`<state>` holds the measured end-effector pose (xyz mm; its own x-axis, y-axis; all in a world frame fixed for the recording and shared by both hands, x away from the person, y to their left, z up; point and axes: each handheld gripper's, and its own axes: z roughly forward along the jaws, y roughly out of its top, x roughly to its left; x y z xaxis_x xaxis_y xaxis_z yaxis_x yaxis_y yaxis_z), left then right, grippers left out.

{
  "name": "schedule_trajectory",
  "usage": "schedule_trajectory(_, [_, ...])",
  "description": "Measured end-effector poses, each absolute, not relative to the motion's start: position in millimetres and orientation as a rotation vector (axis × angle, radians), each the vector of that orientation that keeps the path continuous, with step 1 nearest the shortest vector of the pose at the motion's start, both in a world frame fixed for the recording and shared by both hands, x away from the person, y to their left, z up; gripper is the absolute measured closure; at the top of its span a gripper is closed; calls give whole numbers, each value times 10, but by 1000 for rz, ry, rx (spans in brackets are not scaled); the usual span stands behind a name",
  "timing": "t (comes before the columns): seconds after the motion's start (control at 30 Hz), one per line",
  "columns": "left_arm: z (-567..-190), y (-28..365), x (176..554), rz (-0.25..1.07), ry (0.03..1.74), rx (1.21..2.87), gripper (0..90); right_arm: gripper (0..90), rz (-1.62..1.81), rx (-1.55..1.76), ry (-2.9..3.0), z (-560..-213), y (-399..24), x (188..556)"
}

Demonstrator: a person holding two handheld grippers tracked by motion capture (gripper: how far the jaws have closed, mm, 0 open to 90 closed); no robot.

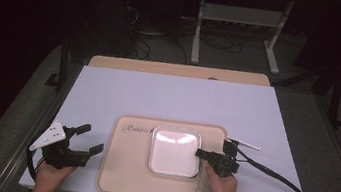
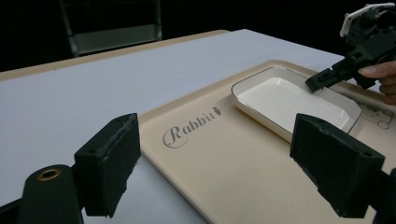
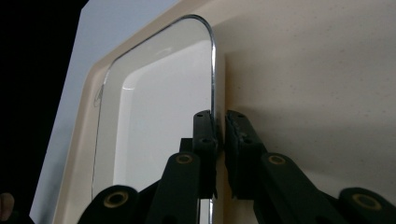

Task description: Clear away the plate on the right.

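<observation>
**Right gripper pinches the rim of the white dish**

Dark floor and a pale metal frame sit behind the table [image 1: 108,92], whose top is covered in a white sheet, with a strip of bare wood showing along the far edge. On the near half of the sheet lies a beige tray [image 1: 122,170] with the word "Rabbit" printed in its far left corner. A square white dish [image 1: 174,150] with rounded corners rests on the right half of that tray, flat and catching a bright glare.

From where I stand, the right gripper [image 1: 199,153] comes in from the dish's right side, held in the person's right hand [image 1: 220,184]. Its two black jaws are drawn almost together on the dish's rim: the right gripper view shows one jaw inside the rim and one outside, with the thin edge between them. A dark cable trails off from it to the right across the sheet, and a slim white stick-like thing [image 1: 245,144] lies just behind the gripper; I cannot tell what it is.

The left gripper [image 1: 90,138] is at the tray's left edge, held low in the left hand [image 1: 49,175], grey plate on top. Its jaws stand wide apart with nothing between them, and it is well apart from the dish
</observation>
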<state>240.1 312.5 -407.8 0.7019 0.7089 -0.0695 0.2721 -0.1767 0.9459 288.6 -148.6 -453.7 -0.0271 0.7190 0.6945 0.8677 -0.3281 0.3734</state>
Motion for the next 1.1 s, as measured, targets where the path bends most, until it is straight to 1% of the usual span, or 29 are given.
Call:
schedule_trajectory(0.13, [-4074,3135,2396,473,784,1750,161,832,-1264,-2086,-1694,-4570,-1489,2875])
schedule_trajectory(0.93, [-4068,3130,2388,470,779,1748,161,823,-1276,-2091,-1677,-4578,-1442,2750])
schedule_trajectory(1.0, [-4067,3130,2387,470,778,1746,161,815,-1280,-2086,-1677,-4570,-1448,2755])
schedule_trajectory(1.1, [-4073,3136,2394,470,782,1745,161,780,-1298,-2086,-1683,-4550,-1465,2759])
